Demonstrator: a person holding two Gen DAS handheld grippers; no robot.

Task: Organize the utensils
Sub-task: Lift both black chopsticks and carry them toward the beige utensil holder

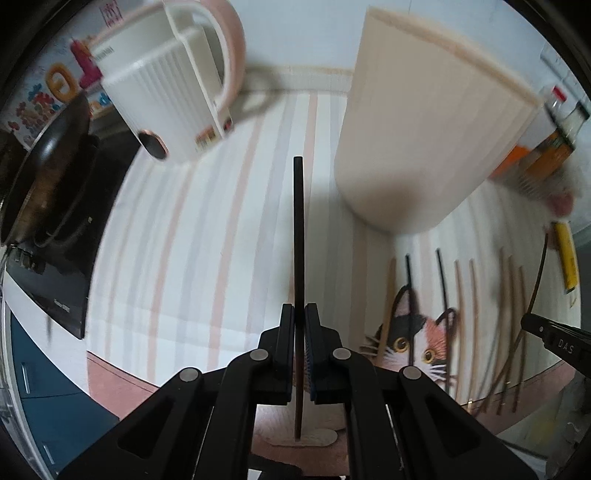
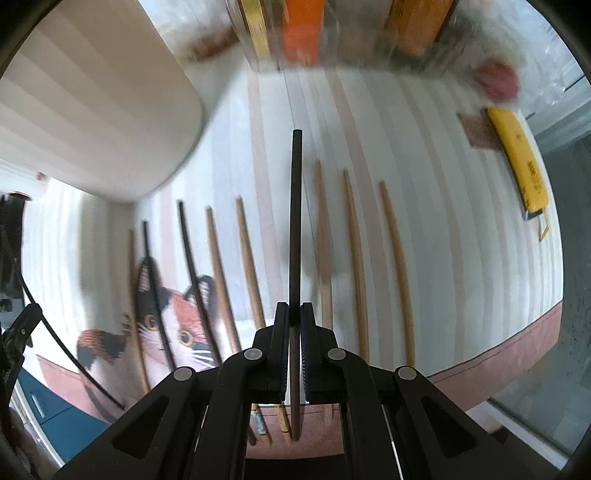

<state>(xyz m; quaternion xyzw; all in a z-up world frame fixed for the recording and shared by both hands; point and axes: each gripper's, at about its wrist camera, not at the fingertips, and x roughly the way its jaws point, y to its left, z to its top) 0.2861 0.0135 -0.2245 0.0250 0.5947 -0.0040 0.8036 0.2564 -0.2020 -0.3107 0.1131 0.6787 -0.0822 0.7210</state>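
Note:
My left gripper (image 1: 299, 314) is shut on a dark chopstick (image 1: 298, 221) that points forward above the striped cat-print mat (image 1: 184, 240). A tall cream ribbed utensil holder (image 1: 424, 140) stands ahead to the right. My right gripper (image 2: 294, 312) is shut on another dark chopstick (image 2: 295, 221), held above a row of several wooden and black chopsticks (image 2: 351, 251) lying on the mat (image 2: 461, 221). The same holder shows at the upper left of the right wrist view (image 2: 99, 103). The right gripper's tip shows at the right edge of the left wrist view (image 1: 554, 336).
A white divided caddy with a pink handle (image 1: 166, 81) stands at the back left. A black stove with a pan (image 1: 48, 192) is at the left. Jars and orange packages (image 2: 303, 33) line the back. A yellow utility knife (image 2: 521, 162) lies at the right.

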